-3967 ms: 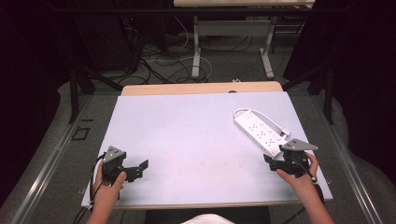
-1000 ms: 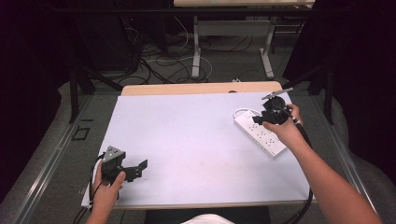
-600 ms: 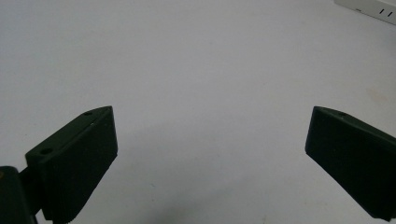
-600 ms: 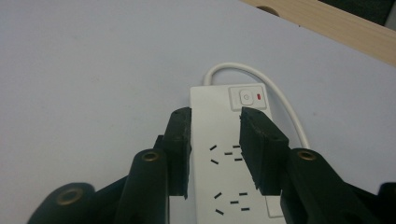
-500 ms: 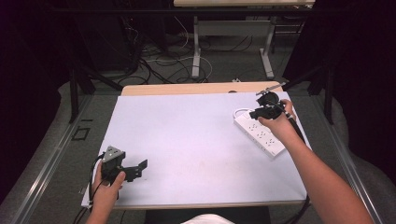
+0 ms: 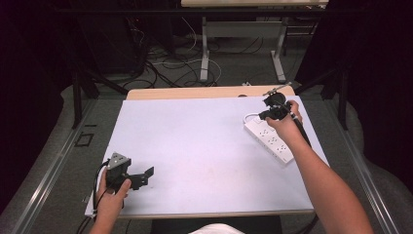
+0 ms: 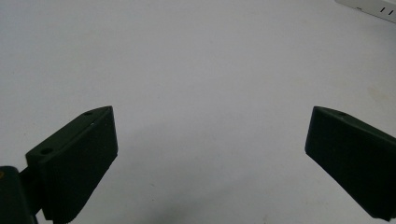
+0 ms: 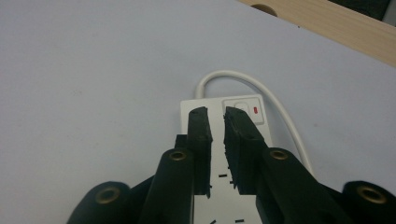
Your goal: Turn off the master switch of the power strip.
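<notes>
The counter (image 6: 204, 146) carries a white power strip (image 6: 272, 141) near its far right corner. The right arm stretches out to the strip's far end, and the right claw (image 8: 217, 116) hangs just above that end beside the switch (image 8: 243, 108), jaws almost pressed together, pinching nothing. The left claw (image 6: 143, 175) rests well apart from the strip at the near left corner, jaws spread wide.

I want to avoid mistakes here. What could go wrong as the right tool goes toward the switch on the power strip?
1. The right tool, jaws nearly closed with a thin gap, hangs over the power strip just beside its switch; a slightly off push may miss it.
2. The strip lies loose on the table, so pushing may slide it.
3. The white cable curves close by and might catch.
</notes>
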### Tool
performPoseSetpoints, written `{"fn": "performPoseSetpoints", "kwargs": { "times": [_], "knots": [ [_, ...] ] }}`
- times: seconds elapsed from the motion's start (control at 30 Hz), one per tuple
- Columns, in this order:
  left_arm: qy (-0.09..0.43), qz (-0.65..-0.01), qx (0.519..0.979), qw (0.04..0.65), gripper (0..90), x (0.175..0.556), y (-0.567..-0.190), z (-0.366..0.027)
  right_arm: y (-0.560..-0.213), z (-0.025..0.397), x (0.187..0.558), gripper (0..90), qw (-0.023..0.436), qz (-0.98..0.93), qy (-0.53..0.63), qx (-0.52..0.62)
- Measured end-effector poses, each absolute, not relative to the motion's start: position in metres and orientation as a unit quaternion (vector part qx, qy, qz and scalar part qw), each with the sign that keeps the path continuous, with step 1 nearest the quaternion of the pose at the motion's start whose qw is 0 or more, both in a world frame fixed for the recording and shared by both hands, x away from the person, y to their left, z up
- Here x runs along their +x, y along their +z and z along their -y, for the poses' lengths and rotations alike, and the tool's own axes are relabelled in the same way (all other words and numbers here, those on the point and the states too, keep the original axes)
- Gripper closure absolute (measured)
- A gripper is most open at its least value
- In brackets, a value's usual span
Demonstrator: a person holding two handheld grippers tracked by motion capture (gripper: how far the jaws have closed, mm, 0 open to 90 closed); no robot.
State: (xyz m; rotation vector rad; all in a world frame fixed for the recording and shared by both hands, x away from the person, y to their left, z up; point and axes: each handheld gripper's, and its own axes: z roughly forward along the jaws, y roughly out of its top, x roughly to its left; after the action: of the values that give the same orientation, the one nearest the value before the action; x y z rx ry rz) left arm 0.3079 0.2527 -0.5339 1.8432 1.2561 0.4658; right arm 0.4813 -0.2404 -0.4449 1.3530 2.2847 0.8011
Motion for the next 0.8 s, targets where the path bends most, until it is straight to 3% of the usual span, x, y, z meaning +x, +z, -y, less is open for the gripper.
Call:
{"fn": "performPoseSetpoints", "kwargs": {
  "times": [0.43, 0.8],
  "knots": [
    [0.184, -0.502, 0.735, 0.418, 2.6, 0.308, -0.535, -0.253, -0.448, 0.233, 0.497, 89.9, 0.180, -0.803, 0.274, 0.497],
    [0.185, -0.504, 0.733, 0.418, 2.7, 0.309, -0.535, -0.253, -0.457, 0.235, 0.512, 90.0, 0.182, -0.792, 0.272, 0.515]
  ]
}}
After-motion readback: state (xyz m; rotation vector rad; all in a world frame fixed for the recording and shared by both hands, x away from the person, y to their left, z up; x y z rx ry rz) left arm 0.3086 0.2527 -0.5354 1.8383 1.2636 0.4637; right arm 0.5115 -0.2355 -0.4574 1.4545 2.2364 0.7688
